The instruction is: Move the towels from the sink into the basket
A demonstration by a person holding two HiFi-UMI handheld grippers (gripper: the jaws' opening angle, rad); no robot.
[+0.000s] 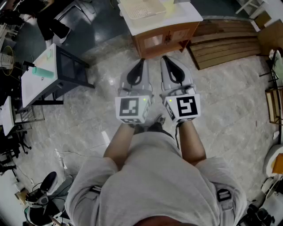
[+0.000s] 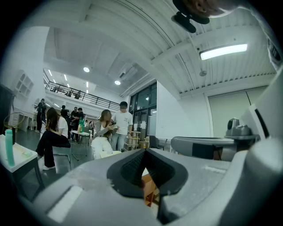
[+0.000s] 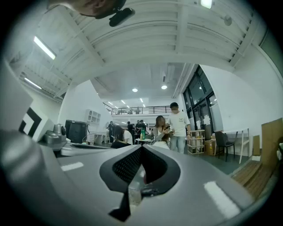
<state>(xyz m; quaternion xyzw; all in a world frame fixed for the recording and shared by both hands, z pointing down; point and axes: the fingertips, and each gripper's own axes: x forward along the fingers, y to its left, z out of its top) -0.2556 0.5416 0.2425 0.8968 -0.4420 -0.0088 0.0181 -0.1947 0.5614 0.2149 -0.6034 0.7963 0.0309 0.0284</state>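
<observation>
The left tool (image 1: 140,62) and right tool (image 1: 165,59) are closed and empty at frame centre. No towels or sink show; the pale tray (image 1: 140,9) at top centre may be the basket. The work seems unstarted.

Head view looks steeply down at the grey marbled floor (image 1: 88,119); both gripper views face level, sharing a distant person in a white T-shirt (image 2: 124,121).
</observation>
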